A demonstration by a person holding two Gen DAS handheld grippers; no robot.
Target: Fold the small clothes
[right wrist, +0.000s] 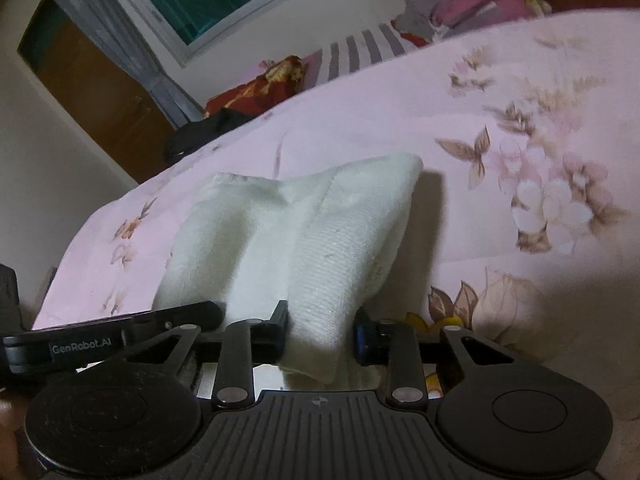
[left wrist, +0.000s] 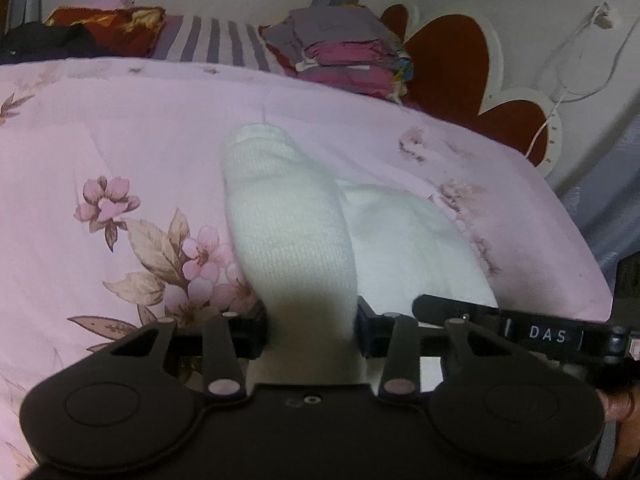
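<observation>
Left gripper (left wrist: 312, 330): jaws pinching the near end of a white sock (left wrist: 288, 232), which rises from the fingers toward the far side.
Right gripper (right wrist: 322, 332): jaws pinching the near end of the white knit, apparently a second sock (right wrist: 340, 248).
Location: both pieces rest on the pink floral bedsheet (left wrist: 120, 140), near centre.
Progress: early; cloth gripped, no finished fold visible.
Remaining: lay flat, fold over, release.
Pose: both tools low, side by side, pointing far.
Background: folded clothes pile (left wrist: 340, 52), far right.
</observation>
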